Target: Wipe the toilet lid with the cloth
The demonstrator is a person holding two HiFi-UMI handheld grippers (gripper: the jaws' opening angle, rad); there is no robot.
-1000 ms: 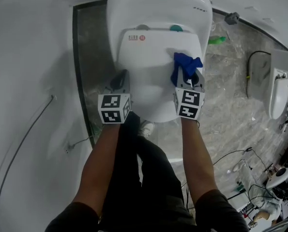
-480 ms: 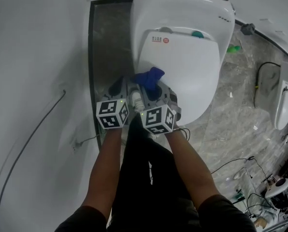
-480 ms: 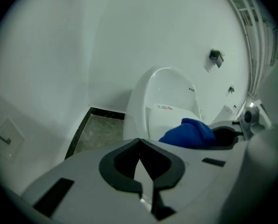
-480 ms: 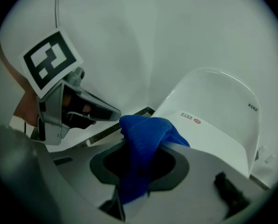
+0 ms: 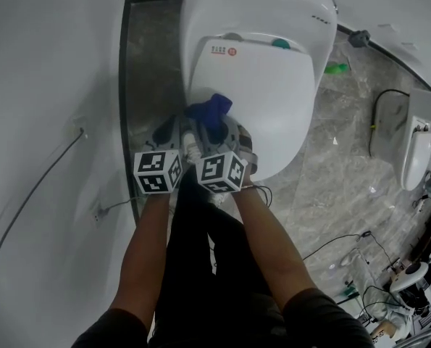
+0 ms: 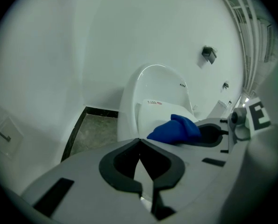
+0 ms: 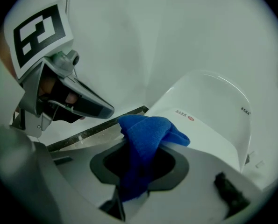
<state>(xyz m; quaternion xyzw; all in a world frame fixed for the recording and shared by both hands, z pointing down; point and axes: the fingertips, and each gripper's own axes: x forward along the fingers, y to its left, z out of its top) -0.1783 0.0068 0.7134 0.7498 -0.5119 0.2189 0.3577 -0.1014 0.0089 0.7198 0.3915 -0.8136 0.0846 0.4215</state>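
Note:
The white toilet lid (image 5: 269,96) lies closed in the head view, a red-marked label near its hinge. My right gripper (image 5: 212,124) is shut on the blue cloth (image 5: 209,110), which bunches up over the lid's front left edge. In the right gripper view the blue cloth (image 7: 146,136) fills the gap between the jaws and folds over toward the lid (image 7: 209,132). My left gripper (image 5: 173,127) sits close beside it on the left, shut with nothing in it; its tips meet in the left gripper view (image 6: 139,140), where the cloth (image 6: 175,129) shows to the right.
A white wall (image 5: 48,85) rises at the left, with a dark stone floor strip (image 5: 146,56) between it and the toilet. Grey marble floor (image 5: 331,172) lies to the right, with a green item (image 5: 336,68), cables and another white fixture (image 5: 412,154).
The right gripper has carried the cloth from the lid's right side across to its front left edge, ending next to the left gripper. The left gripper has stayed shut and shifted slightly.

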